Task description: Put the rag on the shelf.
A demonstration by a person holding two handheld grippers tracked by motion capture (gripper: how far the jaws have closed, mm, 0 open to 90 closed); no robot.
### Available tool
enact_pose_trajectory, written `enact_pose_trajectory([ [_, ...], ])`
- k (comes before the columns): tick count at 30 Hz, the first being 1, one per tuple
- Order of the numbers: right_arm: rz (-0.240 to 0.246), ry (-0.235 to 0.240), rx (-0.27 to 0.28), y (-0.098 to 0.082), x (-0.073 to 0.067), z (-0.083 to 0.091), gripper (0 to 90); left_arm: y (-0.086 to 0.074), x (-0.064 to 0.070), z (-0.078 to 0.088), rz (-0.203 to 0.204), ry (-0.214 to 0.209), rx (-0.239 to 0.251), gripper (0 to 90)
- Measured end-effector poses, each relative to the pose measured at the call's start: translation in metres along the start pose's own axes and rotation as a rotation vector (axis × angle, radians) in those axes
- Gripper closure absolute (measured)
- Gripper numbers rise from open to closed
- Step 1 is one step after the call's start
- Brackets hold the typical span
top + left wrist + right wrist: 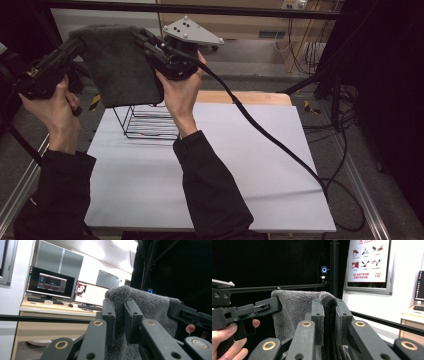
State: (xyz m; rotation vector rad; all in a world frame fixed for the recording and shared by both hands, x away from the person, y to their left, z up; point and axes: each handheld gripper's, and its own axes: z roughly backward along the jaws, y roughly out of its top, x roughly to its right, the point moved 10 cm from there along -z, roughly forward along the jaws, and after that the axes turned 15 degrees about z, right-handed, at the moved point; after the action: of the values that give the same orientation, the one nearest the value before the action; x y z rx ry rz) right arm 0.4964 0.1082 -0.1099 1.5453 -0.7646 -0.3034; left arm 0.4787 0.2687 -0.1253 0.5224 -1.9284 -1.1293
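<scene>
Hanging between the two grippers, a grey towel was held up in the air above a black wire rack on the white table. The left gripper was clamped on one top corner and the right gripper pinched the other, each pair of jaws closed on a fold of cloth

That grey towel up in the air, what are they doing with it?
A person is holding the towel up above the table, stretched between two tools. The left hand-held gripper is shut on one top corner and the right hand-held gripper is shut on the other, so the towel hangs down like a curtain. Below it, a black wire rack stands on the white tabletop. The towel is not touching the table.
</scene>
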Motion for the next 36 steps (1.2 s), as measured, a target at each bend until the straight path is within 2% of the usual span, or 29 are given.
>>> enact_pose_trajectory([
  [10, 0.014, -0.006, 0.002, 0.013, 0.011, -0.015, 80.7, 0.016, -0.002, -0.011, 0.006, 0.002, 0.008, 80.4],
  [19, 0.019, -0.014, 0.006, 0.021, 0.024, -0.022, 80.7, 0.028, -0.001, -0.026, -0.009, 0.009, 0.013, 80.4],
  [28, 0.033, -0.030, -0.006, 0.020, 0.039, -0.029, 80.7, 0.029, -0.011, -0.047, -0.006, 0.016, -0.005, 80.3],
  [32, 0.040, -0.032, -0.001, 0.020, 0.044, -0.032, 80.7, 0.031, -0.015, -0.056, 0.012, 0.009, -0.002, 80.3],
  [36, 0.032, -0.041, -0.009, 0.019, 0.051, -0.038, 80.6, 0.033, -0.020, -0.064, 0.000, 0.019, -0.010, 80.3],
])
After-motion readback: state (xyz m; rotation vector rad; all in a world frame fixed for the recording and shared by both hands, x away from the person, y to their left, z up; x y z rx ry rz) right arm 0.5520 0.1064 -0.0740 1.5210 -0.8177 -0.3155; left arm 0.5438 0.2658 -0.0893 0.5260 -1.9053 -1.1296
